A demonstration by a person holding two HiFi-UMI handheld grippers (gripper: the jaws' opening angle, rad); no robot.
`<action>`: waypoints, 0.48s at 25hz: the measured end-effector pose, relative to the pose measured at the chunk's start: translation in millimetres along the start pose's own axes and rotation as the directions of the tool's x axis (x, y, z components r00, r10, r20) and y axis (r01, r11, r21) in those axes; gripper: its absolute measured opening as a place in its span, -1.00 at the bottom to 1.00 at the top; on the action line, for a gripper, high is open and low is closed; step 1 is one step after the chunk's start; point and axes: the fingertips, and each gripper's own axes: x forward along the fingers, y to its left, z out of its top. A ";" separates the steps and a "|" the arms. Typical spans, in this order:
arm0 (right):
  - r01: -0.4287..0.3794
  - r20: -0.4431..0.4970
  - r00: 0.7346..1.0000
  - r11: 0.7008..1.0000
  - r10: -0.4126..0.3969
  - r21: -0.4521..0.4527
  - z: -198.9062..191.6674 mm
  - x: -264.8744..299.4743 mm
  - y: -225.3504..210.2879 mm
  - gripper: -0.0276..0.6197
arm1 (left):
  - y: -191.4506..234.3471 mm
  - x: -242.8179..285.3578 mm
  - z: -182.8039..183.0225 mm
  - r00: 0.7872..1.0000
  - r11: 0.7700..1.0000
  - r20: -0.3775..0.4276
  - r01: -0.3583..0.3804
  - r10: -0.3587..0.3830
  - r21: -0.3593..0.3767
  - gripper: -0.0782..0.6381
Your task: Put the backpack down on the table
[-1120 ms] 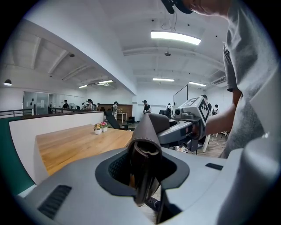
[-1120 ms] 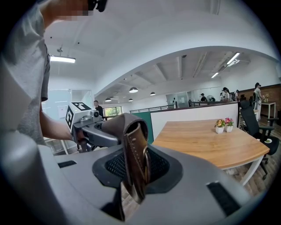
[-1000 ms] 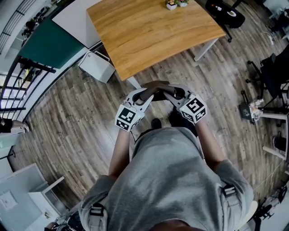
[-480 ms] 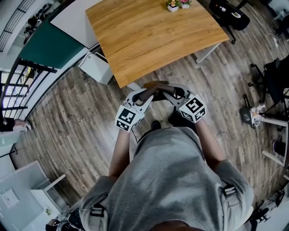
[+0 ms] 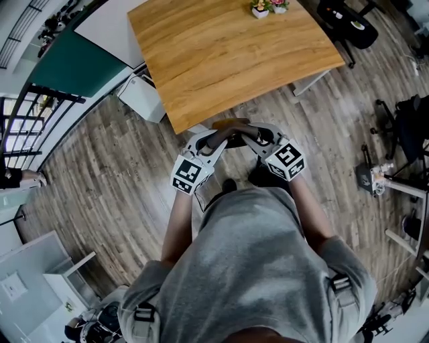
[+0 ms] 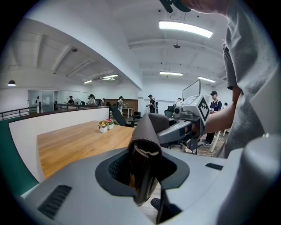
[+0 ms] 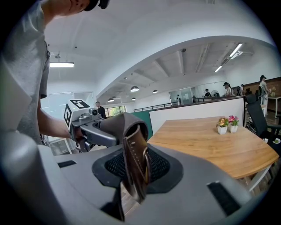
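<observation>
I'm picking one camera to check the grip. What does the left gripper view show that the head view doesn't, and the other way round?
Only the left gripper view: the left hand-held gripper's jaws shut on the brown strap, people far back in the room, and ceiling lights. Only the head view: a white box by the table, and the left one's marker cube. Both: the table, the flower pots, the right hand-held gripper and the strap.

Grey T-shirt [image 5: 255,268], buckled shoulder straps [image 5: 142,311]. The left gripper [image 5: 221,139] and right gripper [image 5: 249,137] are pale grey, a marker cube [image 5: 188,175] behind each
</observation>
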 end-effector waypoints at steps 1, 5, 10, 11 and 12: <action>-0.005 -0.002 1.000 1.000 0.005 0.000 0.3 0.9 -4.3 -0.63 | 1.9 3.4 1.2 1.000 1.000 0.000 -0.006 0.006 -0.001 -0.46; -0.026 -0.009 1.000 1.000 0.026 -0.005 1.7 -1.0 -14.3 -0.63 | 2.6 12.4 5.5 1.000 1.000 -0.005 -0.022 0.022 -0.012 -0.46; -0.043 -0.017 0.999 0.999 0.043 -0.011 0.5 -7.9 -33.6 -0.63 | 1.9 31.9 9.8 0.999 0.999 -0.018 -0.039 0.039 -0.009 -0.46; -0.048 -0.018 0.999 0.999 0.047 -0.011 0.4 -9.2 -38.2 -0.63 | 2.2 36.3 10.7 0.999 0.999 -0.022 -0.044 0.044 -0.008 -0.46; -0.052 -0.020 0.998 0.999 0.052 -0.011 0.1 -10.7 -42.8 -0.63 | 2.6 40.8 11.6 0.998 0.999 -0.026 -0.051 0.051 -0.005 -0.46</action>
